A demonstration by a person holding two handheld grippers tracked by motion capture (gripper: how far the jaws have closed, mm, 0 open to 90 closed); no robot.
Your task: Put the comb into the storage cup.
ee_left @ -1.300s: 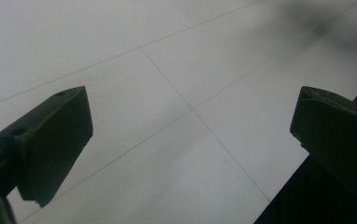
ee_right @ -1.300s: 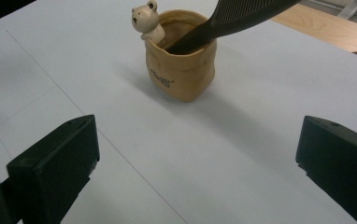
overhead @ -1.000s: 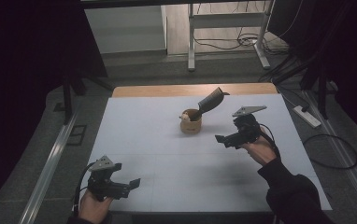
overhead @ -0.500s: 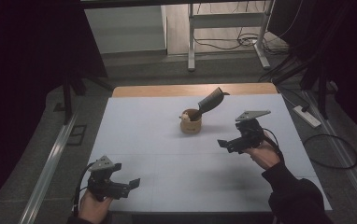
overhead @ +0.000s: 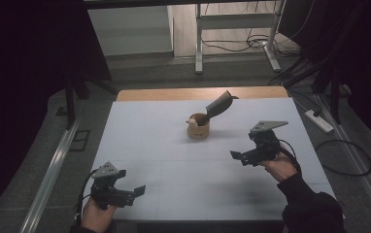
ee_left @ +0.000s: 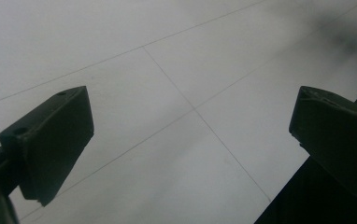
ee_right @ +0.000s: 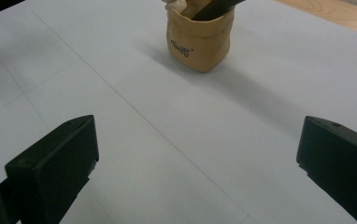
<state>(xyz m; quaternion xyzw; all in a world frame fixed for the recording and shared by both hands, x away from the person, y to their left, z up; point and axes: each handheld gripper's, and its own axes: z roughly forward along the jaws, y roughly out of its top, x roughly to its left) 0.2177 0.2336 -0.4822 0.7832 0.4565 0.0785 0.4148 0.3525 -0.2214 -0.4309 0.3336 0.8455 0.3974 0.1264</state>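
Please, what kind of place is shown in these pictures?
Probably a lab or workshop set up for recording: a white-covered table holding one small tan bag, cables and a power strip on the floor, and dark curtains at the sides.

Dim, dark surroundings frame the evenly lit white table point(overhead: 174, 145), while the pouch point(ee_right: 200, 39) throws a soft shadow rightward.

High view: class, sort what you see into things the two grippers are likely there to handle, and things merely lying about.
Likely the job's:
tan pouch on the white table
dark flat piece sticking out of it
left gripper, right gripper, both open, empty

Lying about:
power strip
floor cables
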